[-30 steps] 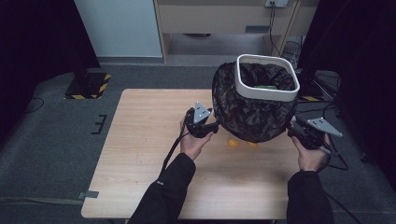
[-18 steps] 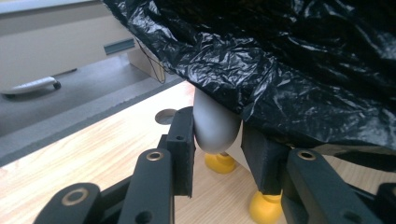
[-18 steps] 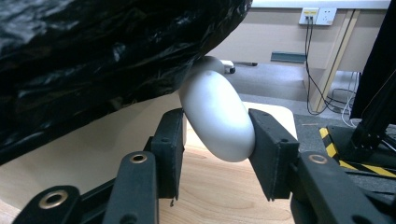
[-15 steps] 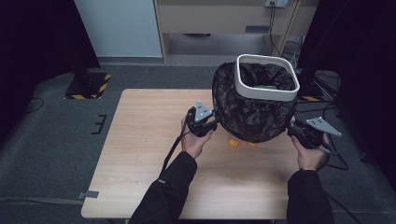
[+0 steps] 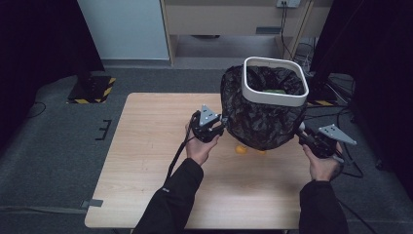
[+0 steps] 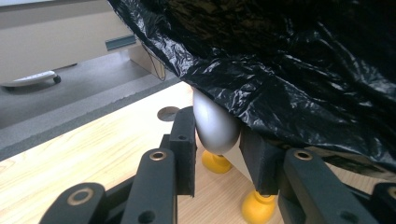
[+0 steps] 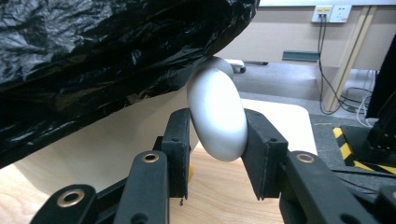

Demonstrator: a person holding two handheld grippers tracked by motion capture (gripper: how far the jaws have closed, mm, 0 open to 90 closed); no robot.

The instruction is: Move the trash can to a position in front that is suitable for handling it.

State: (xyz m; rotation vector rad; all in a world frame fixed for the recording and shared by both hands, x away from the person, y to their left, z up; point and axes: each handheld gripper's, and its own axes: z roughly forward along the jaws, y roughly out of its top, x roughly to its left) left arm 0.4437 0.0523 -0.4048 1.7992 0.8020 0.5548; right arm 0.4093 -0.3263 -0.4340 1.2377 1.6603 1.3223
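Observation:
A bin with a white rim and a black bag draped over it stands on small orange feet at the table's far right. My left gripper is at its left side. Its jaws have just been closing and now press on a grey rounded side knob under the bag. My right gripper is at the bin's right side. Its jaws have also just been closing and clamp a white oval knob. Something green lies inside the bin.
The wooden table has bare room left of and in front of the bin, and a round hole near the bin. Cables lie on the floor at the right. A black-and-yellow base stands at the far left.
Both grippers' jaws have drawn in onto the bin's side knobs. The hands and the bin stay in about the same place.

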